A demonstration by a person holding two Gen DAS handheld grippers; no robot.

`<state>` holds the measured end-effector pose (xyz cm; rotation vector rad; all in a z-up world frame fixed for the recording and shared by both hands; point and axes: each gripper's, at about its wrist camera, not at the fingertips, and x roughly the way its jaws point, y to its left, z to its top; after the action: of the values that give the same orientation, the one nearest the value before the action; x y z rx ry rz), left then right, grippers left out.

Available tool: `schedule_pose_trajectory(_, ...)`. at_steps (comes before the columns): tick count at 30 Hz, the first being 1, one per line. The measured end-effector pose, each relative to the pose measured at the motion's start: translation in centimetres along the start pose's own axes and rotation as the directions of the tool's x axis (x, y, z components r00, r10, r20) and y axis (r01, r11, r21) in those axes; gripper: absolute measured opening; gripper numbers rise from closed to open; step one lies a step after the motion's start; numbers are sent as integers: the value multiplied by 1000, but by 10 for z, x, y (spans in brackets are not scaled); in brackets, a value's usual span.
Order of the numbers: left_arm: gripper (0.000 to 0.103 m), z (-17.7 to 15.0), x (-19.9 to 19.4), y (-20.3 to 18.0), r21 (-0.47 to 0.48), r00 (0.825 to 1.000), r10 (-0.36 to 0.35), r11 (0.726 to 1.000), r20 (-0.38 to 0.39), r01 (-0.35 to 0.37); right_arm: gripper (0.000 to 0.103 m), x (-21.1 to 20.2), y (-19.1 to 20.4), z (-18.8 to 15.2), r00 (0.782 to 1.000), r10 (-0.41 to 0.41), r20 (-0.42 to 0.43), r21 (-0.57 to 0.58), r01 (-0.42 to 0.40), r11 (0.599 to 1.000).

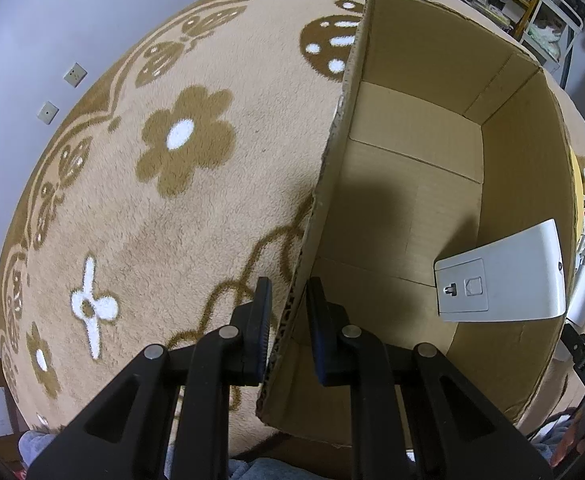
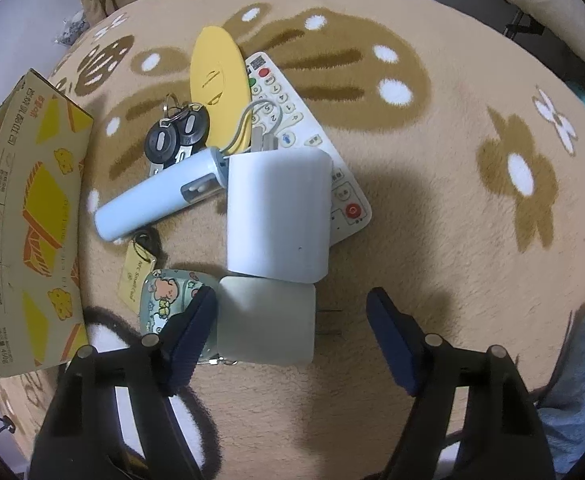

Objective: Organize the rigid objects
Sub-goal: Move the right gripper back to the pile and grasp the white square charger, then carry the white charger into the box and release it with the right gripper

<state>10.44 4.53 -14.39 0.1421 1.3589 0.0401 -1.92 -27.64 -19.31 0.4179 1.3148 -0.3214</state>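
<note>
White plastic box point(image 2: 277, 216), a router-like thing with rounded edges, lies on the rug point(image 2: 452, 184) at the near end of a small heap, its far end resting on a remote control point(image 2: 292, 120). It looks hollow, light and stiff, with smooth sides that could slip; I would take it across its two long flat sides, near the middle, squeezing no harder than needed. A paler square part point(image 2: 266, 320) sits just below it, between the fingers of the right gripper point(image 2: 292, 332), which stand wide apart and press on nothing. A twin of the box point(image 1: 504, 276) already leans inside the cardboard box point(image 1: 412, 184). The left gripper point(image 1: 288, 320) is clamped on that cardboard box's near wall, one finger inside and one outside, steadying it. Around the heap lie a pale blue tube point(image 2: 152, 200), two black key fobs point(image 2: 176, 132), a yellow disc point(image 2: 218, 80), a yellow tag point(image 2: 134, 276) and a cartoon-printed tin point(image 2: 172, 296). The rug is thick pile with brown flowers, soft under a pinch. Shelves and clutter stand beyond it.
</note>
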Motion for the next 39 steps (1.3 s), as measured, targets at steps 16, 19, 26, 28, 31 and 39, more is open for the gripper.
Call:
schedule_pose_trajectory(16,17,0,1,2,0,1000,2,1000,-2,-2,71,16,-4,-3,995,-70,-68,-45,67,997)
schedule_pose_trajectory(19,17,0,1,2,1,1000,2,1000,-2,-2,70,15,-3,-3,995,-80,-62,-50,77,996)
schedule_pose_trajectory(26,16,-1,1,3,0,1000,-3,1000,-2,3,70,-5,8,-5,996,-80,-28,-64,78,995)
schedule_pose_trajectory(28,16,-1,0,2,5,1000,3,1000,0,-3,70,-12,11,-5,997,-71,-10,-68,70,995)
schedule_pose_trajectory(31,16,-1,1,2,4,1000,3,1000,0,-3,70,-23,14,-5,998,-57,17,-73,58,996)
schedule_pose_trajectory(39,16,0,1,2,-1,1000,0,1000,-2,0,70,-50,25,-1,993,-29,110,-63,36,997)
